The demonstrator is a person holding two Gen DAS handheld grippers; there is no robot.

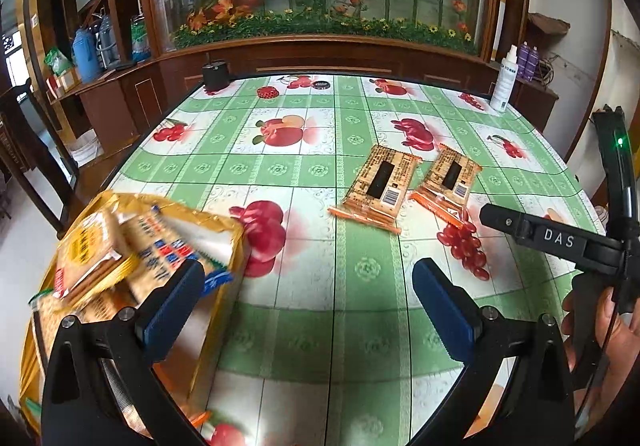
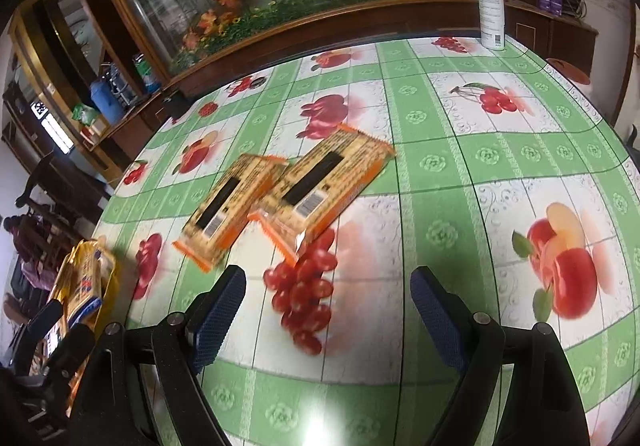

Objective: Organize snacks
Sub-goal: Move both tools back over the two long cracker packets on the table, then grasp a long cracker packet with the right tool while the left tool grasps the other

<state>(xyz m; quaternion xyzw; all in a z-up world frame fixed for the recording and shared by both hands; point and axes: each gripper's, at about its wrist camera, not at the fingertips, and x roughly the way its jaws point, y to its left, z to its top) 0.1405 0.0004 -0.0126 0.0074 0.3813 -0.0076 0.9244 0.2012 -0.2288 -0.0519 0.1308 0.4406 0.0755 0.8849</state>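
1. Two orange snack packs lie flat, back side up, side by side near the middle of the tabletop (image 1: 360,326), on a green-and-white fruit-print cloth: the left pack (image 1: 380,182) and the right pack (image 1: 450,176). In the right wrist view their near edges touch or overlap slightly; which one, the blur hides.
2. A yellow bag (image 1: 120,246) of further snacks sits at the left edge of the tabletop, with smaller packets showing at its open mouth. It is blurred.
3. The left gripper (image 1: 308,286) has its blue fingers (image 1: 444,306) wide apart with nothing between them. Its left finger stands in front of the bag; contact cannot be judged.
4. The right gripper (image 2: 328,298) also has its fingers apart and empty, above printed grapes just short of the right pack. In the left wrist view a hand (image 1: 600,330) grips its handle.
5. A white spray bottle (image 1: 505,80) stands at the far right corner, and a black cylinder (image 1: 215,74) at the far left corner.
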